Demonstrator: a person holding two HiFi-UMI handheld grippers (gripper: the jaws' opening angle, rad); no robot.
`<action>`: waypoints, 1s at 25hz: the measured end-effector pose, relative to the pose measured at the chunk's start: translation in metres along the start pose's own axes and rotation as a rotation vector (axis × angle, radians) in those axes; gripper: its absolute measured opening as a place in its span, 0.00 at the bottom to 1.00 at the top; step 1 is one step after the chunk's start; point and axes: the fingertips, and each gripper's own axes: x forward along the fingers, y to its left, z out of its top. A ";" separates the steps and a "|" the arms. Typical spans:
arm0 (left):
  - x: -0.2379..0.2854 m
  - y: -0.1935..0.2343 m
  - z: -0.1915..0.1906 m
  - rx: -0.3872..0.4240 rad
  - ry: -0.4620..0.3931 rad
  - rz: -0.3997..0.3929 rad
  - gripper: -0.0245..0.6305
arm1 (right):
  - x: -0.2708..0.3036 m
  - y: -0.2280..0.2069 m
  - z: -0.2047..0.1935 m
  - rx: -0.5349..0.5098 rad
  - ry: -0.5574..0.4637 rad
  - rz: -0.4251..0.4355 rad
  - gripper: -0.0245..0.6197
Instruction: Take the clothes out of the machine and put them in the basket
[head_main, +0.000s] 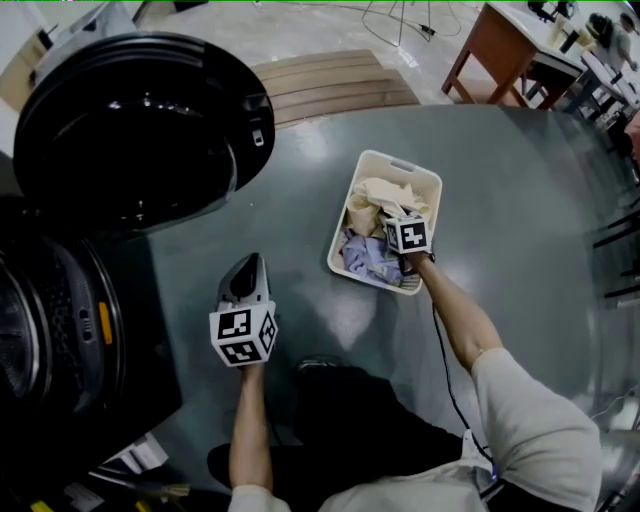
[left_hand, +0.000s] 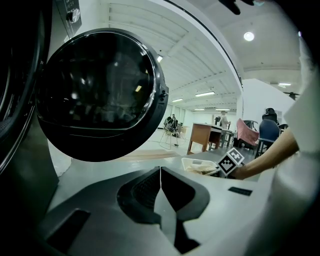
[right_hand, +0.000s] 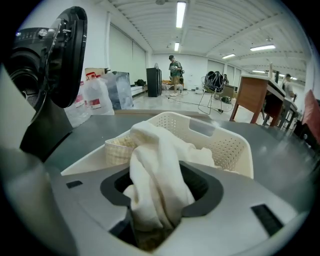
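Bunching between the right gripper's (right_hand: 162, 182) jaws, cream cloth (right_hand: 155, 147) overhangs basket (right_hand: 231, 146).

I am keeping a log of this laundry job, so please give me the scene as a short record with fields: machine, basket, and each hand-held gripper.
machine door: open, swung wide
drum: too dark to tell whether clothes remain inside
basket: holds a bluish garment and cream clothes
left hand-held gripper: jaws together, nothing between them, facing the machine door
right hand-held gripper: at the basket, jaws apart, cream cloth lying between them
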 end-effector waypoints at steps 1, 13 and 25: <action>-0.001 0.001 0.002 0.000 -0.002 0.001 0.07 | -0.001 0.003 0.002 0.002 -0.008 0.015 0.44; -0.024 0.004 0.031 -0.002 -0.056 0.039 0.07 | -0.091 0.028 0.084 -0.080 -0.330 0.056 0.61; -0.088 0.037 0.060 -0.013 -0.130 0.180 0.07 | -0.167 0.140 0.144 -0.221 -0.472 0.266 0.10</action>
